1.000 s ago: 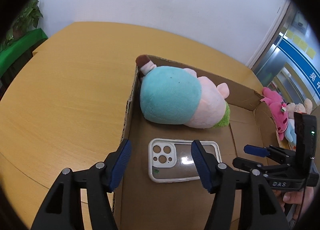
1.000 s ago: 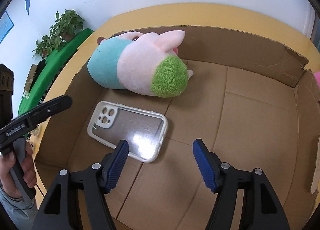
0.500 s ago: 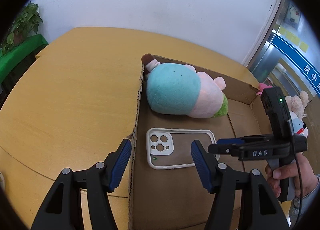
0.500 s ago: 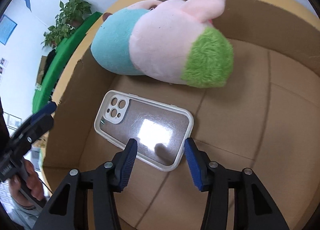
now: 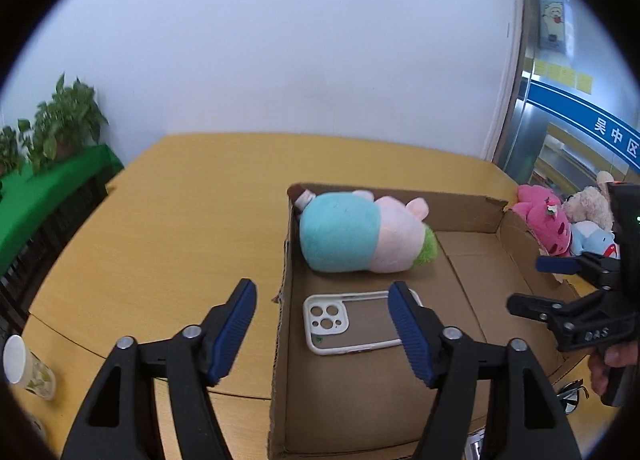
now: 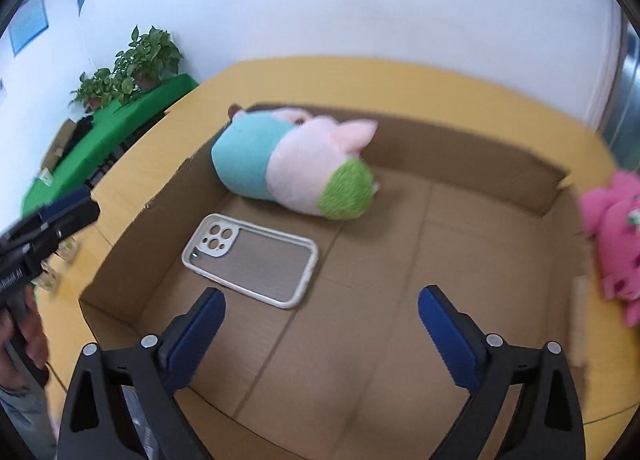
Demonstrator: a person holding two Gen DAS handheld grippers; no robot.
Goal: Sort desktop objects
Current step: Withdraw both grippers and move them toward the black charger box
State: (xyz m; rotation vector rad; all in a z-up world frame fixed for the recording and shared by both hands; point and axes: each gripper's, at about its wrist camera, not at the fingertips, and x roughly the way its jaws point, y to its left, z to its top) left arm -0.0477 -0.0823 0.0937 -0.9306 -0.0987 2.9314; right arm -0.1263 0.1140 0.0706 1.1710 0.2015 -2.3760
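phone case (image 6: pixel 250 260): flat on box (image 6: pixel 400 324) floor, just beside plush toy (image 6: pixel 292 164) | left gripper (image 5: pixel 322 324): fingers opening, empty | right gripper (image 6: pixel 322 324): fingers opening, empty, above box | box on desk (image 5: pixel 180 204)

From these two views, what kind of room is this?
Probably an office or meeting room, not a home: a large wooden table, potted plants on a green-covered bench against a white wall, and a glass door with a blue sign band in Chinese. A cardboard box sits on the table.

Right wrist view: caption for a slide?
Right hand-held gripper opening, empty, above cardboard box holding phone case and plush toy.
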